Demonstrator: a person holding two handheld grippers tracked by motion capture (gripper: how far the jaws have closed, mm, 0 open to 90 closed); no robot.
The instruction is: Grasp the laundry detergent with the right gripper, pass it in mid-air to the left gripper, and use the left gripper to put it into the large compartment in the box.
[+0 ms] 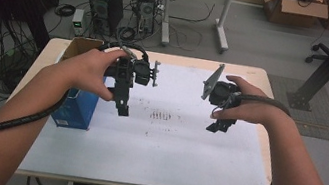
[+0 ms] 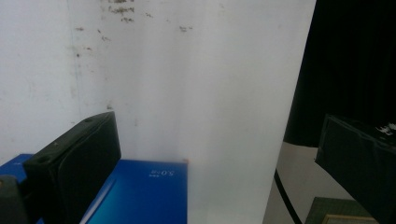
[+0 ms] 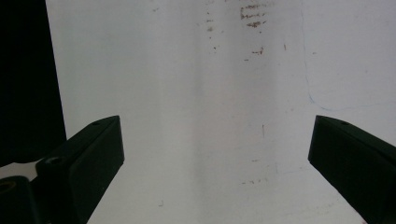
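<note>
— While both hands hover over the white sheet, what sits farthest toward the tabletop's left edge?

— A blue box, standing on the tabletop close to that left edge, with an open cardboard box behind it at the far left corner. In the left gripper view the blue box lies just under the near jaw, with small white print on its top.

— And the left tool?

— The left tool is held above the sheet just beside the blue box, toward the middle, its jaws pointing down at the tabletop. In its own view the left tool has its jaws spread wide, nothing between them, only the white sheet below.

— Is it touching the box?

— Not that I can see; the jaws hang clear of it.

— Moving across?

— At the middle of the sheet are some dark scuff marks, between the two tools.

— The right one?

— The right tool is held nearer the right edge, also tipped downward, a grey plate standing on top. In its own view the right tool gapes wide, empty, over the bare marked sheet.
</note>
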